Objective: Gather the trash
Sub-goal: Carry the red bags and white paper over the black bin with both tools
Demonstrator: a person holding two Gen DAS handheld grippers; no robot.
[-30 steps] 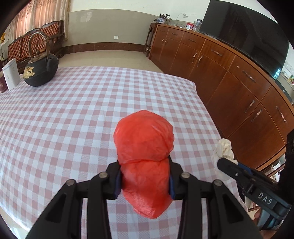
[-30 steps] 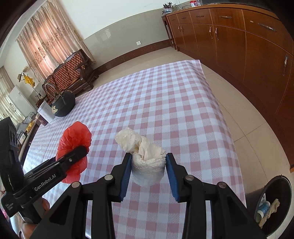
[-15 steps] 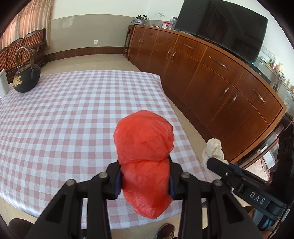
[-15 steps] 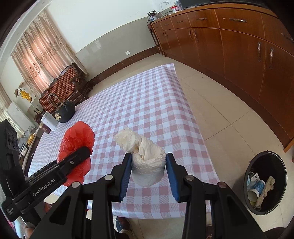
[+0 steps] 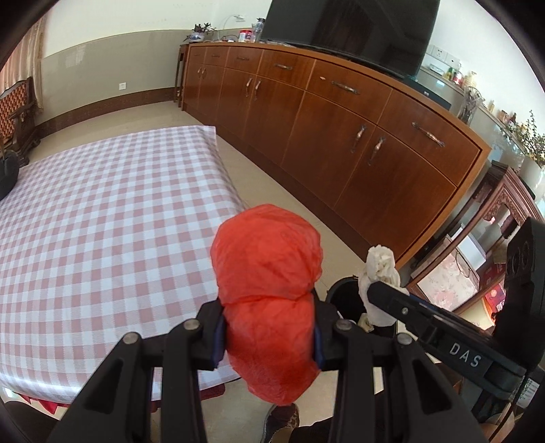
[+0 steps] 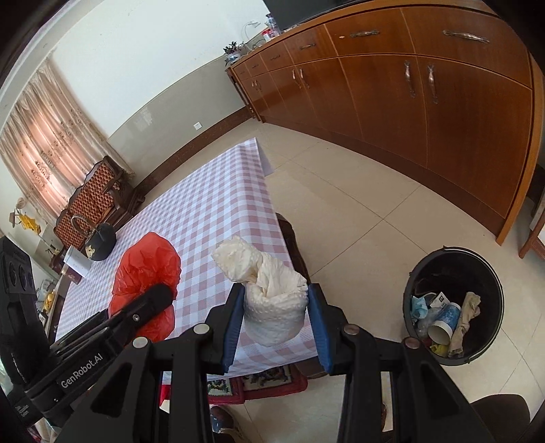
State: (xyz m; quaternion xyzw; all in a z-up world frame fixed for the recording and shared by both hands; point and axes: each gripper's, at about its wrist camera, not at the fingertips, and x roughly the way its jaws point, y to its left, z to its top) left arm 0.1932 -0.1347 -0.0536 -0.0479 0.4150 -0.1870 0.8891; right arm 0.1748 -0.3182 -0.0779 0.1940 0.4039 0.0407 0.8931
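Observation:
My left gripper [image 5: 269, 332] is shut on a crumpled red plastic bag [image 5: 267, 272], held in the air past the table's right edge. That red plastic bag [image 6: 146, 279] also shows at the left of the right wrist view. My right gripper [image 6: 276, 323] is shut on a wad of white tissue paper [image 6: 269, 289]; the white tissue paper [image 5: 379, 272] appears to the right in the left wrist view. A black trash bin [image 6: 453, 301] stands on the tiled floor to the lower right, holding a paper cup, a mask and other scraps. The trash bin's rim [image 5: 340, 289] peeks from behind the red bag.
The table with its pink checked cloth [image 6: 211, 218] lies to the left, a black kettle [image 6: 98, 238] at its far end. A long wooden sideboard [image 6: 425, 92] runs along the wall, with a television [image 5: 347, 30] on top. A glass-front cabinet [image 5: 477, 259] stands at the right. Beige floor tiles [image 6: 340, 204] lie between.
Both grippers have swung right, off the table, still holding their loads. The trash bin has come further into the right wrist view, and the kettle has slid out at the left wrist's edge.

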